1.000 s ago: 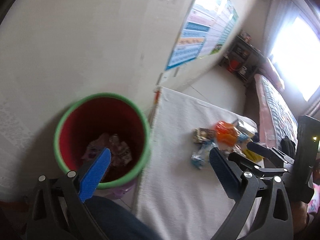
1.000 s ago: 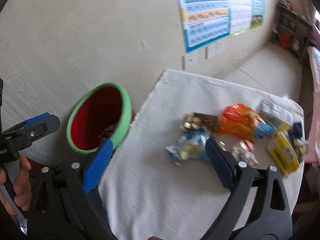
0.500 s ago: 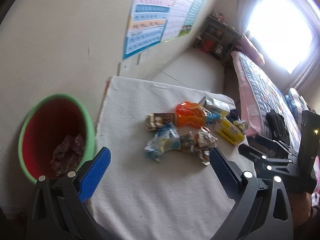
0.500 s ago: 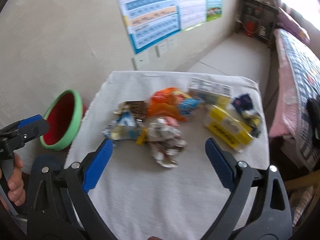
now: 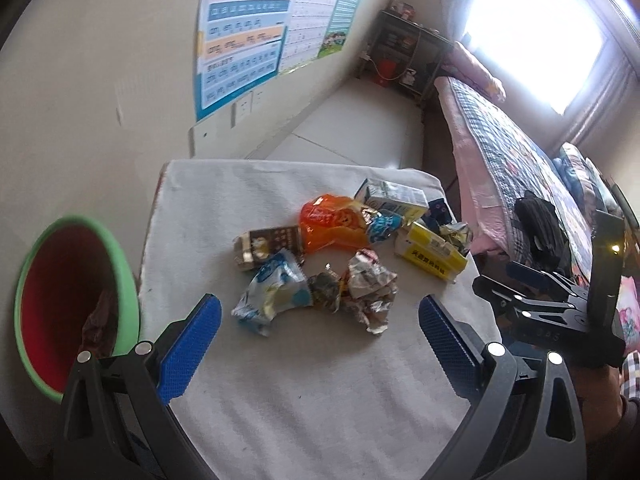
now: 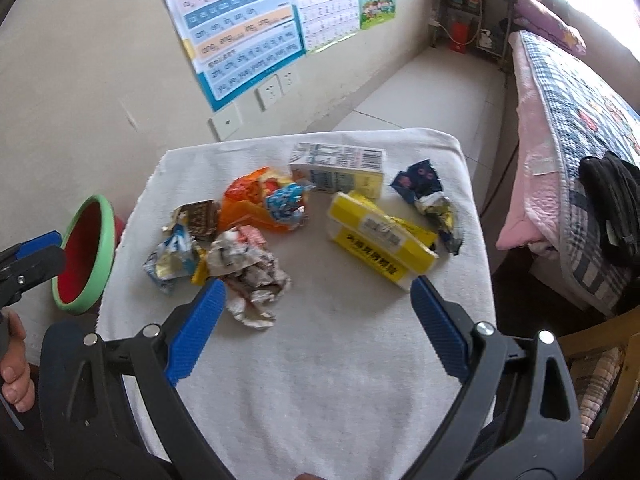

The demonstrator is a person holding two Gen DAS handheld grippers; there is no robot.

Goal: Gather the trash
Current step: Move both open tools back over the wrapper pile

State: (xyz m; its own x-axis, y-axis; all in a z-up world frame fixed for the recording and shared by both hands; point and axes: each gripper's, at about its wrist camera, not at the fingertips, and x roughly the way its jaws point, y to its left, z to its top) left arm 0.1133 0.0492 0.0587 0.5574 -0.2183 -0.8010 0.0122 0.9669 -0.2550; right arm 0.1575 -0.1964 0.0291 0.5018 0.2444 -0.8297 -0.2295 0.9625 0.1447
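Both the left gripper [image 5: 318, 316] and right gripper [image 6: 316, 300] gape wide, empty, above the table's [image 6: 320, 380] near edge, wrappers [image 6: 248, 268] heaped mid-table.

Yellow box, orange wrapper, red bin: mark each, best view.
yellow box [image 6: 380, 240], right wrist view, middle of its top face.
orange wrapper [image 5: 328, 226], left wrist view, centre of the crinkled foil.
red bin [image 5: 124, 268], left wrist view, green rim on the table side.

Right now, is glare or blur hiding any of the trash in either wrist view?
Left wrist view: the window is blown out white, but the crumpled wrapper stays readable. Right wrist view: the yellow box is slightly soft, its print unreadable; fisheye bends the wall poster.
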